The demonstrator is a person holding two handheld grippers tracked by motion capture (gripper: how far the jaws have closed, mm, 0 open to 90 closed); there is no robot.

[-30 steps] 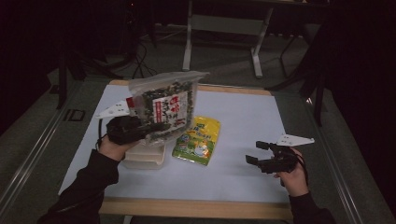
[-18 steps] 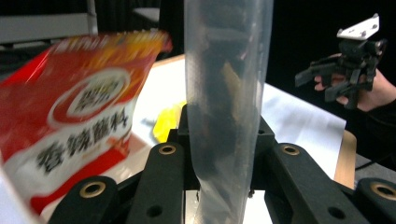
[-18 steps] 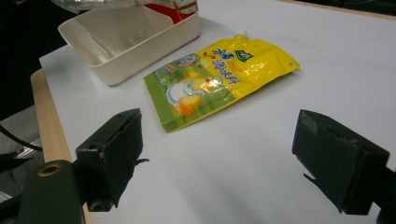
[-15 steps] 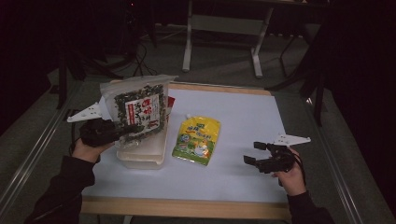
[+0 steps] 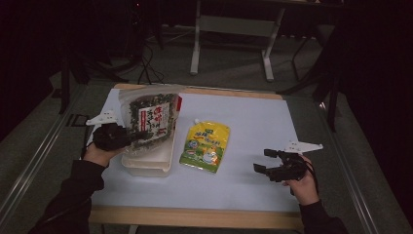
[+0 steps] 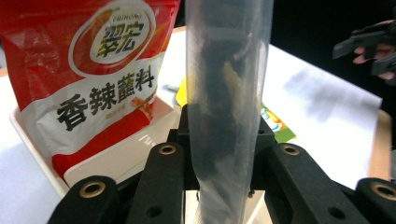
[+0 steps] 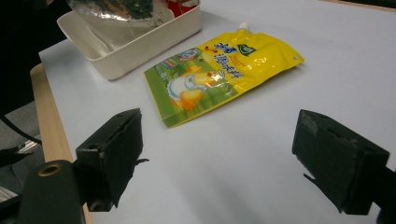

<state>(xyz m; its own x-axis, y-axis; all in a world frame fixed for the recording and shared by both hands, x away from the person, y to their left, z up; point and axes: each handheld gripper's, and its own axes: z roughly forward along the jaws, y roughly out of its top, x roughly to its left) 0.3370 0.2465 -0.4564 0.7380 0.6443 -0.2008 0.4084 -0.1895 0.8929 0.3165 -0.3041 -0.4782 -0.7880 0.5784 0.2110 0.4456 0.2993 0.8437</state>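
My left gripper (image 5: 140, 135) (image 6: 224, 140) is shut on the edge of a clear bag of dark dried greens (image 5: 148, 116) (image 6: 229, 84) with a white and red label. The bag hangs tilted over a white tray (image 5: 155, 163) (image 6: 39, 154) at the table's left. A red sauce packet (image 6: 93, 70) stands in that tray behind the bag. Right of the tray, a yellow spouted pouch (image 5: 205, 145) (image 7: 224, 70) lies flat on the white table top. My right gripper (image 5: 260, 161) (image 7: 224, 154) hovers low at the right, open and holding nothing, its jaws pointing at the pouch.
The table has a wooden front edge (image 5: 195, 217) and dark floor around it. A metal stand (image 5: 234, 29) rises beyond the far edge. Bare table top (image 5: 253, 117) lies between the pouch and my right gripper.
My left gripper has carried the clear bag left and down, from above the table's middle to over the white tray. The right gripper has stayed put.
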